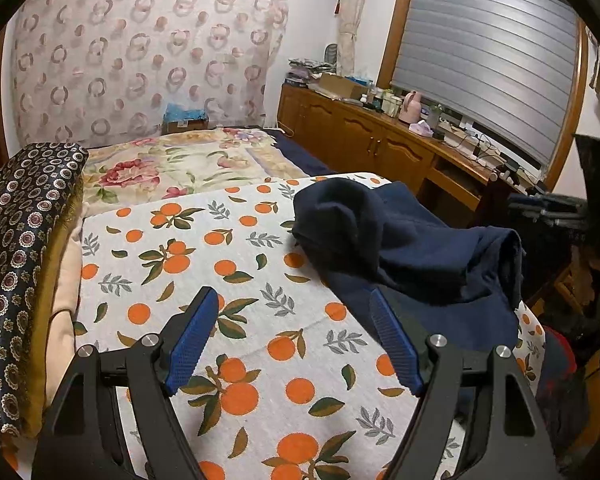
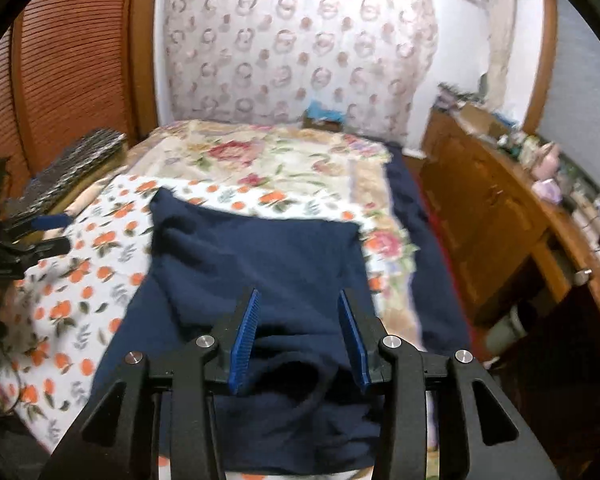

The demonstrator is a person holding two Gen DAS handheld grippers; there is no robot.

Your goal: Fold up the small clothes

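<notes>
In the left wrist view, the left gripper [image 1: 296, 334] hangs over the orange-print cloth [image 1: 236, 280] that covers the near part of the bed, its jaws spread wide with nothing between the blue pads [image 1: 192, 344]. The dark blue garment [image 1: 400, 248] lies toward the right edge of that cloth, bunched and rumpled, with one thick roll hanging at the right edge and a flatter layer spread beneath it; by my reading it is partly doubled over, not yet a tidy fold. A patterned cushion [image 1: 16, 264] lies along the left edge. In the right wrist view, which is somewhat blurred, the right gripper [image 2: 298, 336] hovers directly over the near end of the dark blue garment [image 2: 260, 256], jaws partly apart; the cloth lies below and between the pads, but they do not press on it, so nothing is held. The far part of the garment lies fairly flat, reaching toward the floral bedspread [image 2: 268, 156], while the near end is heaped in loose folds. Smoothing and a further fold seem left to do.
</notes>
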